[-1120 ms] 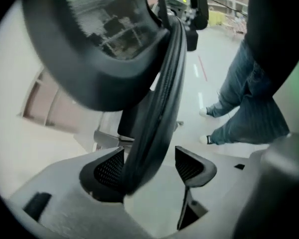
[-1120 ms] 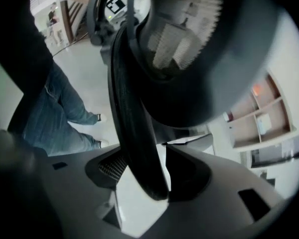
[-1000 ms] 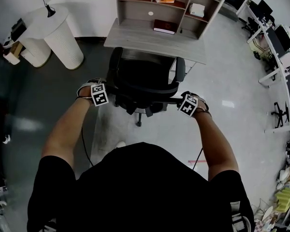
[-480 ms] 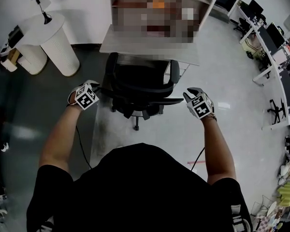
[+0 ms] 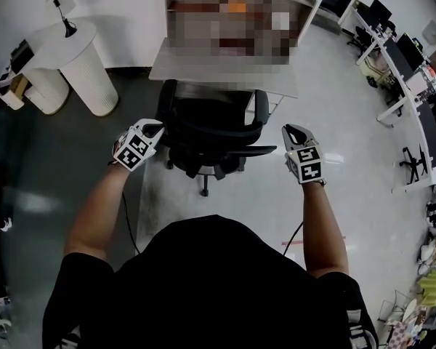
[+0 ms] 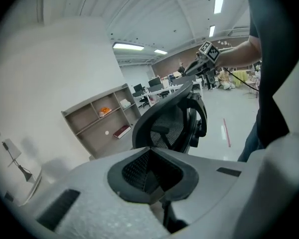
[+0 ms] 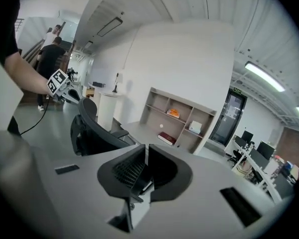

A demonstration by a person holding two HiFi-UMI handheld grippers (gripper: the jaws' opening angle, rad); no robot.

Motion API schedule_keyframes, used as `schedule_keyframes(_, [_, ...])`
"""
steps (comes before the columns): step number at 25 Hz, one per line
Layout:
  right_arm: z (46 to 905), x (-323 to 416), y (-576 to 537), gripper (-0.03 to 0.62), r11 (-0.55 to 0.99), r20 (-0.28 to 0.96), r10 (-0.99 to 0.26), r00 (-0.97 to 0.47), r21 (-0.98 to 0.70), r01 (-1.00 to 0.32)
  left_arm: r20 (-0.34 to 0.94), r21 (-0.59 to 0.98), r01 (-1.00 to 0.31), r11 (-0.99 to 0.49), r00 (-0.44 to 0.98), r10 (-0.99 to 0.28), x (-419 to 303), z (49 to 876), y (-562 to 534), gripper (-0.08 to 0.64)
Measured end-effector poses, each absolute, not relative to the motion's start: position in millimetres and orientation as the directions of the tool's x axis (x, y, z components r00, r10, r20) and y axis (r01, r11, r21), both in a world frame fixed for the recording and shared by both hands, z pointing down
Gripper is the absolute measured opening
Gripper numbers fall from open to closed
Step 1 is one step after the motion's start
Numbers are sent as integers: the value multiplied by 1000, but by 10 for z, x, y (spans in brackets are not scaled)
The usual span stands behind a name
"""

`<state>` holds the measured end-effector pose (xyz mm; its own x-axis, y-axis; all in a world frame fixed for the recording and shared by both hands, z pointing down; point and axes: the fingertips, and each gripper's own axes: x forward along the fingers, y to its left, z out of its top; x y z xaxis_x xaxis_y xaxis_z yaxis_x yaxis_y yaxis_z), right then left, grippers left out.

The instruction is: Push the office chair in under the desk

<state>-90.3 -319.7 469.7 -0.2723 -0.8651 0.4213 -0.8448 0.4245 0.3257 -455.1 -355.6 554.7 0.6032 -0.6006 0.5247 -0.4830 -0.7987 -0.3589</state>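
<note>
Chair (image 5: 211,131) between left gripper (image 5: 153,128) and right gripper (image 5: 296,130), empty fingers (image 7: 127,171) just closing

Office chair (image 5: 211,133) before desk (image 5: 225,75) — shelf unit (image 7: 152,107) atop

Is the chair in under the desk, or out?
Partly in: the chair's front is tucked under the desk edge, while its backrest and base stand out on the floor.

one chair (image 5: 211,133), one desk (image 5: 225,75), two hand-held grippers (image 5: 154,128) (image 5: 294,131)
</note>
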Motion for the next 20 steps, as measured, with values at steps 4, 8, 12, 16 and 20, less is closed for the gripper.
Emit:
schedule_keyframes(4, [4549,-991,-3129,26,396,366,-893,-262,361,-844,469,-335,-515,-789,635,-614,-4473,5430,-3564,15])
schedule_keyframes(8, [4420,-1015,-3135,23,350,316,-917,-245,340,-873,417,-267,-583,-768,648,-637,-4494,5382,-3642,15])
schedule_keyframes(12, [4368,-980,-3143,21,298,285,-934,-217,282,-912,380,-204,-615,-761,667,-641,-4501,5335,-3678,15])
schedule_keyframes(16, [4336,-958,-3131,11,258,245,-947,-206,205,-944,358,-172,-631,-757,676,-645,-4565,5298,-3700,15])
schedule_keyframes(20, [4255,-948,-3131,9,229,200,-959,-200,132,-964,349,-170,-640,-749,672,-653,-4662,5280,-3740,15])
